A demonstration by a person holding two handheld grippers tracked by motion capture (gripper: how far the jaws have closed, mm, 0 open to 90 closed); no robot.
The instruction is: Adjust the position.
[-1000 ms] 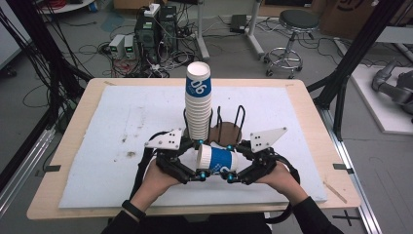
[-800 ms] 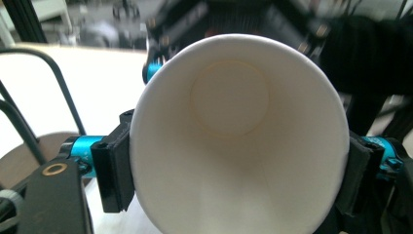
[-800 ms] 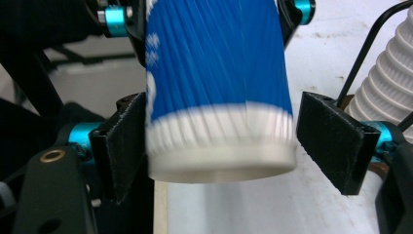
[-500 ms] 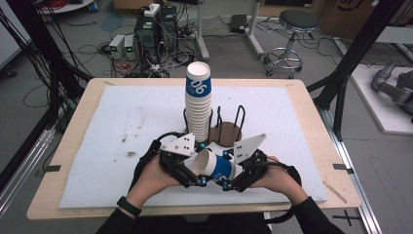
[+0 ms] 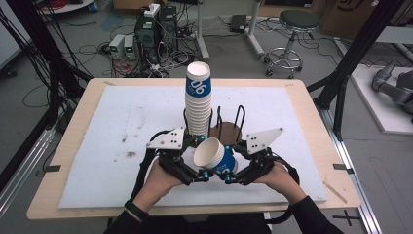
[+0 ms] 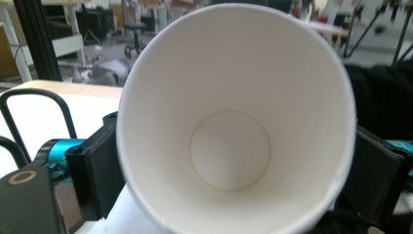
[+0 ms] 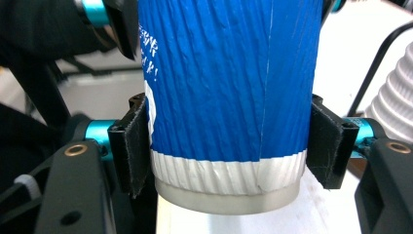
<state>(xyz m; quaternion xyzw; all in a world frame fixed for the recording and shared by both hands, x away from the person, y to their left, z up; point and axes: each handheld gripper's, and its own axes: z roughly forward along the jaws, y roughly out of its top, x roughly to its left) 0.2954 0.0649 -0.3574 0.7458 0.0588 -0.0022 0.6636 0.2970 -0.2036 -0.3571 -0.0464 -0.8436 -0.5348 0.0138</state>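
**Inspector:** A single blue-and-white paper cup (image 5: 215, 155) lies tilted on its side at lower centre of the high view, open mouth turned up and to the left, held clear of the table. The right gripper (image 5: 228, 178) has its jaws drawn in against the cup's blue wall near the base; its own view shows both black pads (image 7: 132, 146) pressed flat on the sides, the cup (image 7: 229, 97) upright in that frame.

**Clerk:** And the left gripper?

**Inspector:** The left gripper (image 5: 203, 176) sits at the cup's other side. Its view looks straight down the white inside of the cup (image 6: 234, 126), with a black pad (image 6: 97, 170) at each side of the wall. The jaws stand narrowed about the cup; whether they bear on it or merely flank it cannot be told from that angle.

**Clerk:** Surroundings?

**Inspector:** Just above the cup in the high view stands a tall stack of cups (image 5: 198, 105) at frame centre, seated in a black wire holder (image 5: 229, 127) with a brown base. All rest on a white mat (image 5: 97, 146) over the wooden table (image 5: 311, 102).

**Clerk:** Progress?

**Inspector:** Judged midway. One cup is off the stack and in hand between the two tools; it is not yet set down, and the stack remains tall.
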